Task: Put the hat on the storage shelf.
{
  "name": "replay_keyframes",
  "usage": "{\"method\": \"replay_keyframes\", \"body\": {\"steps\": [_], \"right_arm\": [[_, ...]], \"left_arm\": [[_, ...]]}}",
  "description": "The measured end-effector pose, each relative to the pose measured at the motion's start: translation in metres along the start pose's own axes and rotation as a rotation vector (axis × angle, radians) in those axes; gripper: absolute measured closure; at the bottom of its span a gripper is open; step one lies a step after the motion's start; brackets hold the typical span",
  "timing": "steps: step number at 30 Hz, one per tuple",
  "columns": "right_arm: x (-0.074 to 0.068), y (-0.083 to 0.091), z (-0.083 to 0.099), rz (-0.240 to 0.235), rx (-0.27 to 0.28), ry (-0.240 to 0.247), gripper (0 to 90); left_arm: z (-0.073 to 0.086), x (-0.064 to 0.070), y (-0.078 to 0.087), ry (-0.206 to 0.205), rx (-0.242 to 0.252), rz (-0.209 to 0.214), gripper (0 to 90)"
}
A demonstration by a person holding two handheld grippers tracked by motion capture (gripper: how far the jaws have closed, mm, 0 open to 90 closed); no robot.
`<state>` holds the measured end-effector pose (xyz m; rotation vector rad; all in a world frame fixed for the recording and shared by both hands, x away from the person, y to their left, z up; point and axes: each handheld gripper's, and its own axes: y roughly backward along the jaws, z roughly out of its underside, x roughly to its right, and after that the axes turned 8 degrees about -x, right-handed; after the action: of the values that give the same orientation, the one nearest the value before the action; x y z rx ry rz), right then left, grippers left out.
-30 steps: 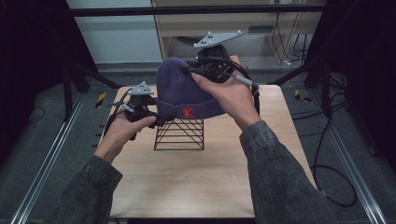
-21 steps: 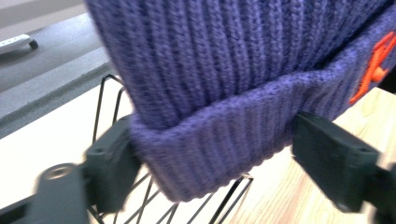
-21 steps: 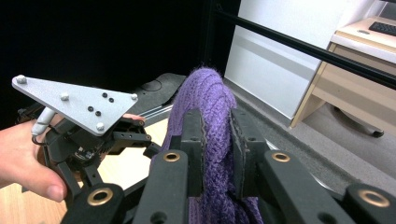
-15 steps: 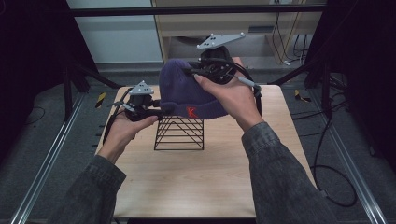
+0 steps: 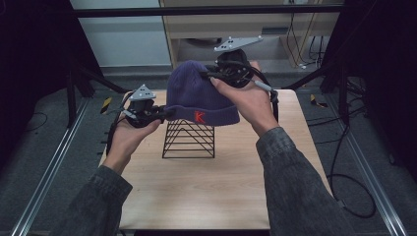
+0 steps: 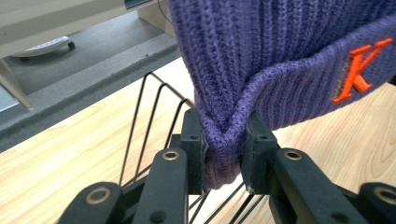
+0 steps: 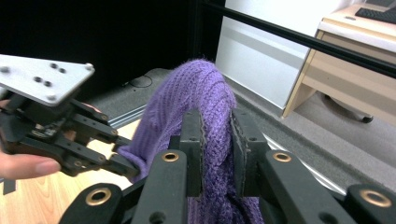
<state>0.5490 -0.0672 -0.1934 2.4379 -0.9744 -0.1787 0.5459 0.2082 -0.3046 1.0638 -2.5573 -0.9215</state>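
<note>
Purple knit, ribbed, with an orange letter K on its folded cuff, the hat [image 5: 199,96] is hanging in the air above the middle of the table [image 5: 216,191], stretched between two grippers. The left gripper [image 5: 164,112] is pinching the cuff at the hat's left edge, its jaws nearly closed on a bunched fold of wool, while the right gripper [image 5: 209,76] is clamping the crown near the top, its jaws squeezing a thick ridge of knit. Directly under the hat a black wire rack [image 5: 189,139] is standing on the wooden top, its peaked wires rising toward the cuff; whether the cuff is touching those wires is not clear from above. The person's hands and denim sleeves are reaching in from the near edge on either side of the rack. Beyond the table a pale wooden desk [image 5: 246,27] is standing against a white wall, cables are trailing over the grey floor at the right, and black frame bars are crossing overhead. The left gripper view is showing what the high view hides: the fold of cuff [image 6: 224,144] wedged between the jaw pads, the K [image 6: 359,70] close by, and the rack's wires [image 6: 149,121] curving just behind and below the jaws. The right gripper view is looking across the crown [image 7: 205,112] to the left gripper [image 7: 126,170] and the fingers [image 7: 25,165] holding it.
</note>
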Motion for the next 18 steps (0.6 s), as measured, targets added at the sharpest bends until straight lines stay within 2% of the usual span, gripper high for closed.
{"method": "replay_keyframes", "body": {"steps": [4,14,18], "right_arm": [[0.0,-0.006,0.0,0.002,-0.004,0.005,76.9],[0.002,-0.02,-0.002,0.021,-0.029,0.001,76.8],[0.005,-0.026,0.0,0.031,-0.038,-0.009,76.8]], "left_arm": [[0.004,-0.005,0.008,0.027,0.01,-0.017,74.4],[0.007,-0.006,0.026,0.01,0.011,-0.064,75.0],[0.007,-0.008,0.027,0.007,0.002,-0.07,75.1]]}}
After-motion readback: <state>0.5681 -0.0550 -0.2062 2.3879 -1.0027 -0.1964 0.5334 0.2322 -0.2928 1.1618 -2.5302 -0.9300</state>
